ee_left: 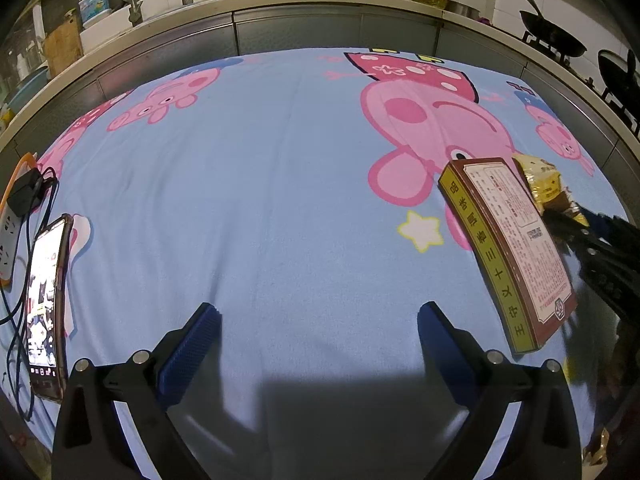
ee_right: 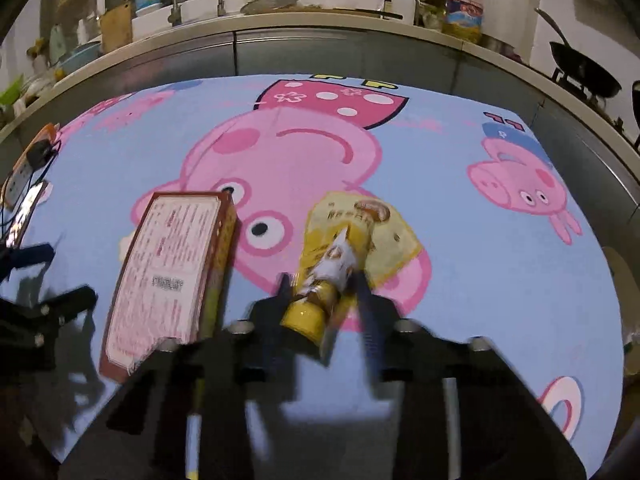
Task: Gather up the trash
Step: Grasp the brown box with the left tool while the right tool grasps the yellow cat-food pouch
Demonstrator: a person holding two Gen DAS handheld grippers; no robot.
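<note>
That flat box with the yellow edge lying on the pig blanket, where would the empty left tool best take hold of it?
Across its thin long edges, I'd guess. The box lies flat on the blanket, its broad printed face up, so only the narrow sides offer a pinch. The open left tool could come from above over the near end, straddling its width. The right tool is busy holding the yellow wrapper.

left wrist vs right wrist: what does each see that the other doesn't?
Left wrist only: the open left gripper with nothing between its blue pads, over bare blue cartoon-pig cloth; the lit smartphone's screen in full.

Right wrist only: the right gripper shut on the crumpled yellow snack wrapper, whose printed face shows.

Both: the flat brown-and-yellow cardboard box lying on the cloth, the white power strip at the left edge, the kitchen counter and black wok behind.
</note>
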